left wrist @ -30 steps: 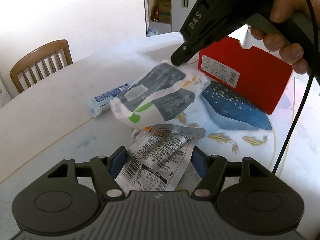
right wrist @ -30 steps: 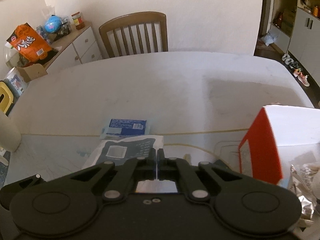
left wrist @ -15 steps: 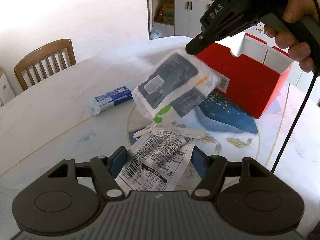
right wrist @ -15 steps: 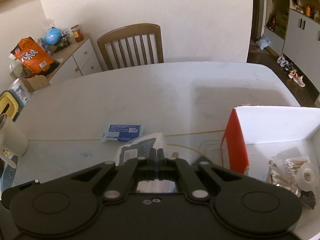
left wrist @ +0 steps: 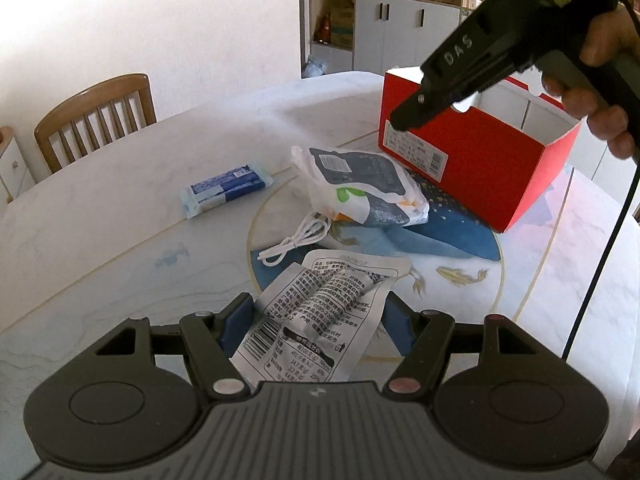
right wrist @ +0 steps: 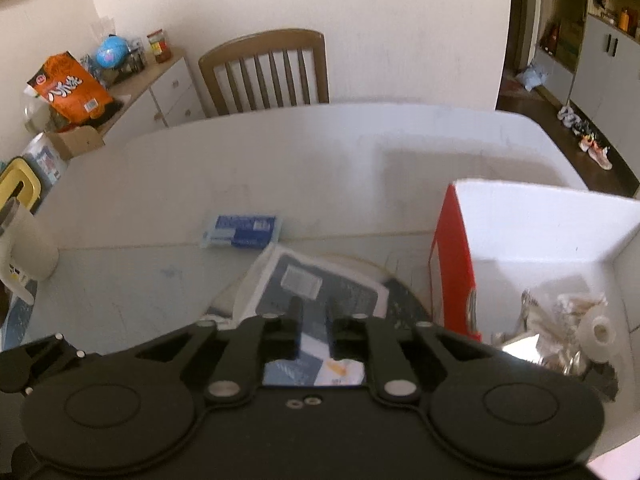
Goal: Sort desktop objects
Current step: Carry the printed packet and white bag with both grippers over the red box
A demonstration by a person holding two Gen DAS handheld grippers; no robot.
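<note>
A white and dark grey snack bag (left wrist: 364, 186) lies on the table beside the red box (left wrist: 476, 152); it also shows in the right wrist view (right wrist: 316, 288). My right gripper (right wrist: 312, 318) is open and empty above it, and shows in the left wrist view (left wrist: 400, 122) raised near the box. My left gripper (left wrist: 320, 316) is open around a white printed packet (left wrist: 320, 320) that lies flat on the table. The box (right wrist: 456, 264) holds foil packets and a tape roll (right wrist: 598, 330).
A blue tissue pack (left wrist: 224, 190) lies left of the bag. A white coiled cable (left wrist: 296, 240) lies between the bag and the packet. A wooden chair (right wrist: 266, 72) stands at the far table edge. A cabinet (right wrist: 132, 92) with clutter is at the left.
The right gripper held the snack bag lifted, then opened. The bag dropped to the table beside the red box, and the right gripper rose clear of it.
</note>
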